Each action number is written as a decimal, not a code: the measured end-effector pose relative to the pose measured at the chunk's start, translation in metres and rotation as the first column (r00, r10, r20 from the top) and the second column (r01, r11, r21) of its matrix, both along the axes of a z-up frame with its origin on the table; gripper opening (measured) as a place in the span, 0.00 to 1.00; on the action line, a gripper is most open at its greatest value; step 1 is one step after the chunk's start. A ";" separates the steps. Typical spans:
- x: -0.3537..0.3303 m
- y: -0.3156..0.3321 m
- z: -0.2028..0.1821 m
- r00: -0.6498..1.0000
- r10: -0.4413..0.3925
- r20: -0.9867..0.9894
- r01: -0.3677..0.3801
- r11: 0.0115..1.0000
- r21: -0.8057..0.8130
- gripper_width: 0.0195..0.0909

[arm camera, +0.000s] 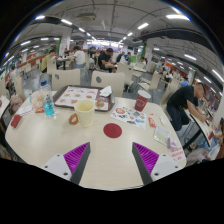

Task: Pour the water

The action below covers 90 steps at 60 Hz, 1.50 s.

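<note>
Purple-padded tongs [111, 158] hang apart and empty over the pale worktop [110, 170].
You have nothing gripped yet; the water bottle [48, 104] stands well ahead to the left, near a cream cup [84, 112]. Line up squarely on the bottle's middle and close gently before you lift and tip.

Open hall [110, 40], ceiling lights [150, 25], pale tables [110, 150]

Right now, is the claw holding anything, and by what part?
Nothing is held. The claw is open, its fingers apart over bare table. The yellow cup and the bottle stand beyond them, untouched.
</note>
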<state>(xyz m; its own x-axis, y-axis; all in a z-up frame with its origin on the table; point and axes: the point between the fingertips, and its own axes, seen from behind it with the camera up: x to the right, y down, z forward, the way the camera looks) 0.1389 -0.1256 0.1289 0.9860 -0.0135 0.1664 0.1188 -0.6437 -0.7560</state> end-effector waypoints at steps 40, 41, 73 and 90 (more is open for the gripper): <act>-0.228 0.008 -0.040 0.979 0.124 -0.159 -0.128 0.992 -0.016 0.92; -0.237 0.014 -0.039 0.977 0.132 -0.167 -0.135 0.991 -0.006 0.92; -0.337 0.245 -0.062 0.972 0.121 -0.200 -0.074 0.971 0.228 0.69; -0.336 0.260 -0.063 0.980 0.117 -0.158 -0.069 0.957 0.281 0.36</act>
